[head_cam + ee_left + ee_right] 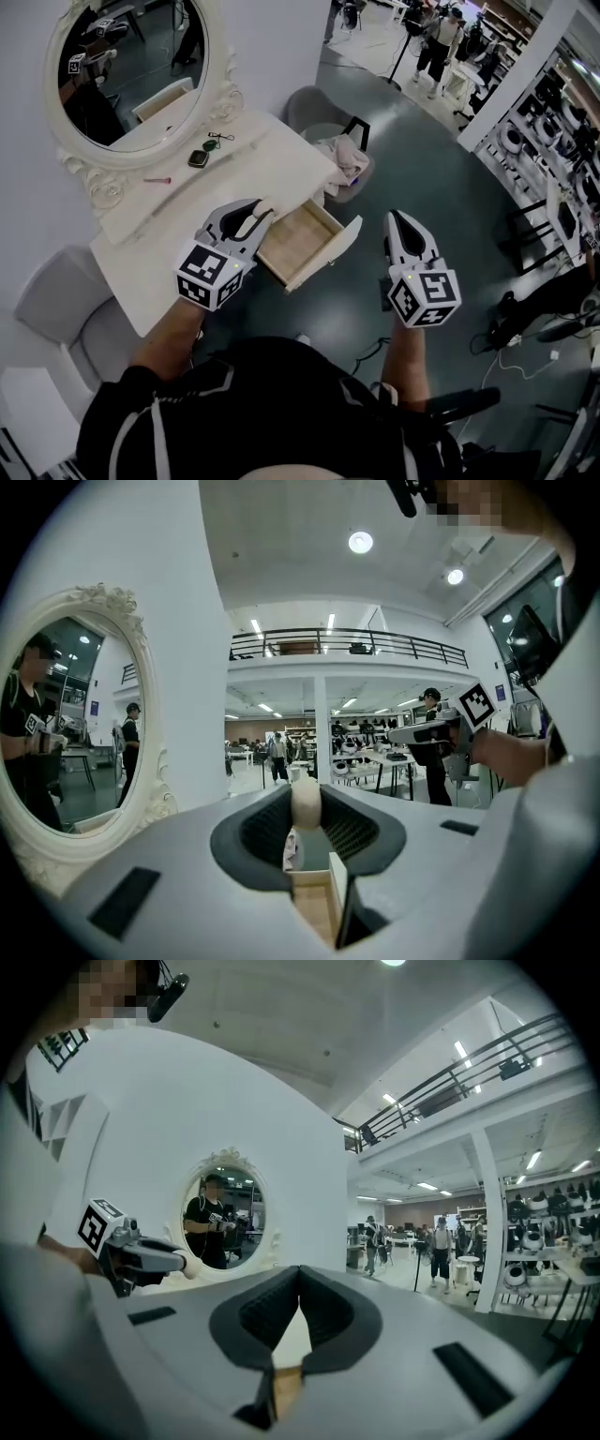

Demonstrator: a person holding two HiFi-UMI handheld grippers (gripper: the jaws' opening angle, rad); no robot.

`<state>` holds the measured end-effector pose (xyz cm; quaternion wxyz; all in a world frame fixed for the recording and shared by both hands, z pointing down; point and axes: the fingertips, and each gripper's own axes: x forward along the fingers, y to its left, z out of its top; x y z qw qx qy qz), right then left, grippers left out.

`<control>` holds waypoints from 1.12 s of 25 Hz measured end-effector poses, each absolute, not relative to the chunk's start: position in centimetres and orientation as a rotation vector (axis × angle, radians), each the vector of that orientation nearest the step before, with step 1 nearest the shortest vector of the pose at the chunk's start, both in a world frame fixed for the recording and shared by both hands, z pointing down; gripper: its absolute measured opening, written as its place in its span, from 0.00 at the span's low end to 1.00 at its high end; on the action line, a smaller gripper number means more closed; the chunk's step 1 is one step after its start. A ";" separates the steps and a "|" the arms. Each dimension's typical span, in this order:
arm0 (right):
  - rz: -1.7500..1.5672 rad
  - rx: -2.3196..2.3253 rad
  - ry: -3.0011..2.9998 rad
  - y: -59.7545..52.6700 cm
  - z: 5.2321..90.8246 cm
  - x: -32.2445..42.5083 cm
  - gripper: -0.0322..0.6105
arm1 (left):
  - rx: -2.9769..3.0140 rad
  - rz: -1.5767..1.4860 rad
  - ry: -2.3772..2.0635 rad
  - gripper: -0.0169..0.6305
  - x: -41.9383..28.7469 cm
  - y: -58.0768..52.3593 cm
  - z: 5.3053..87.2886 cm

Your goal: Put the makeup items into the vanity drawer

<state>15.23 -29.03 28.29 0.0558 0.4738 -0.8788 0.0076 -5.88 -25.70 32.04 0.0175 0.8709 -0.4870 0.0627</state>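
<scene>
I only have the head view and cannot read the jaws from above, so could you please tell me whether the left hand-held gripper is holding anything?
Observer: Yes. The left gripper view shows the left hand-held gripper shut on a cream rounded item.
Operator: Is it lined up with the drawer?
Observer: That view looks past the item into the open drawer, its wooden floor showing between the jaws.
Operator: And the right one?
Observer: The right gripper view shows the right hand-held gripper with jaws together, nothing between them.
</scene>
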 end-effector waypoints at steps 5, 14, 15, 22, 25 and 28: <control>0.042 1.374 -2.704 -31.6 28.6 18.1 0.06 | 2.676 0.248 -1.529 0.17 -2.3 -28.9 32.9; 0.095 1.449 -2.730 -35.0 29.6 22.9 0.06 | 2.700 0.337 -1.466 0.17 2.6 -35.3 34.4; 0.093 1.451 -2.718 -35.9 30.0 22.7 0.06 | 2.705 0.329 -1.450 0.17 2.7 -36.3 34.8; 0.126 1.534 -2.606 -38.5 31.8 20.9 0.06 | 2.765 0.321 -1.334 0.17 2.5 -41.5 38.0; 0.171 1.566 -2.571 -39.3 32.9 20.3 0.06 | 2.757 0.358 -1.256 0.17 2.6 -43.3 40.6; 0.179 1.536 -2.534 -39.6 34.1 19.4 0.06 | 2.738 0.409 -1.201 0.17 2.9 -45.0 43.6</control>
